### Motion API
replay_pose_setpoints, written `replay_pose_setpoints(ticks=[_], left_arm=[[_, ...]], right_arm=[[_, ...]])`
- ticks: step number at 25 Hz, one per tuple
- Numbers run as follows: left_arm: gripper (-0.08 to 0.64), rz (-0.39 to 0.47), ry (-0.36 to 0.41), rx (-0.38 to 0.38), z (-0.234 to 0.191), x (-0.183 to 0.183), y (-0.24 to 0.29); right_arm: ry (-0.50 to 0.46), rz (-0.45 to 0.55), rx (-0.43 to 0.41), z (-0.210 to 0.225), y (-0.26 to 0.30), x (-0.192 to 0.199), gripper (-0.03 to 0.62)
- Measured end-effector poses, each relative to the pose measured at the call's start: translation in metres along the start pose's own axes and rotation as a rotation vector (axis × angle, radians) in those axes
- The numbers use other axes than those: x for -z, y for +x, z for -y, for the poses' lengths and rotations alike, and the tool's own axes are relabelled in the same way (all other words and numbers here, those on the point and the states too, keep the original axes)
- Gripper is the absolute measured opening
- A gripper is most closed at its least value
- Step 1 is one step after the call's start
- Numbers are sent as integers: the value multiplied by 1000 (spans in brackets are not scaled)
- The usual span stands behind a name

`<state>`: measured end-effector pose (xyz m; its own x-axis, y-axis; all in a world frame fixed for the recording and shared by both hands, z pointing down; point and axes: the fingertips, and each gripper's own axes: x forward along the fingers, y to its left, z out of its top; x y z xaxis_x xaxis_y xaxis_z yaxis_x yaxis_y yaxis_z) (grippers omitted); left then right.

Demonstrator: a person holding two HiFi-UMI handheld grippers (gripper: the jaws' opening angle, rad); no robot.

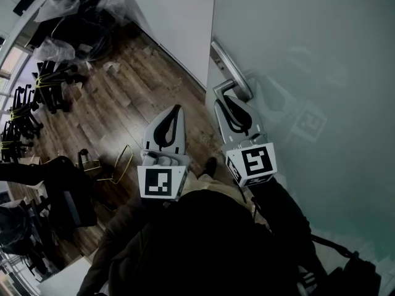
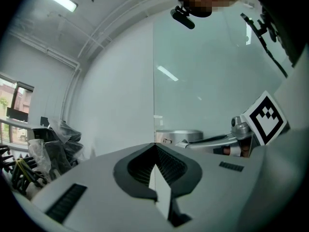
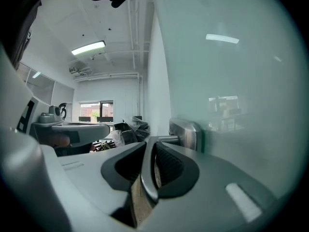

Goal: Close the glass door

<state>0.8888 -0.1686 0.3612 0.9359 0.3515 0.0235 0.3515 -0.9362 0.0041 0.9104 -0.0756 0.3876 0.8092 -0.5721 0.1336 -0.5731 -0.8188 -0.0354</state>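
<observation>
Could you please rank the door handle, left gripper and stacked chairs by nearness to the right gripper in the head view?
1. door handle: between the right gripper's jaws.
2. left gripper: beside it, left.
3. stacked chairs: far left edge.

An office; stacked swivel chairs point(image 1: 52, 91) on a wood-plank floor point(image 1: 129, 103); frosted glass door point(image 1: 308, 54); ceiling strip light point(image 3: 88, 48).
</observation>
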Motion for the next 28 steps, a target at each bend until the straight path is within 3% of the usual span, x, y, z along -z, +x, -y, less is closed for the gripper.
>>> replay_pose_setpoints(ticks=[19,28], left_arm=[[-3,42,26,-146,-58,-27,-196],[-3,5,24,-245,-67,-24,-304]], right_arm=[[-37,-46,-227,-156,-19,4,69],[-39,-34,-300,-221,-49,1,67]])
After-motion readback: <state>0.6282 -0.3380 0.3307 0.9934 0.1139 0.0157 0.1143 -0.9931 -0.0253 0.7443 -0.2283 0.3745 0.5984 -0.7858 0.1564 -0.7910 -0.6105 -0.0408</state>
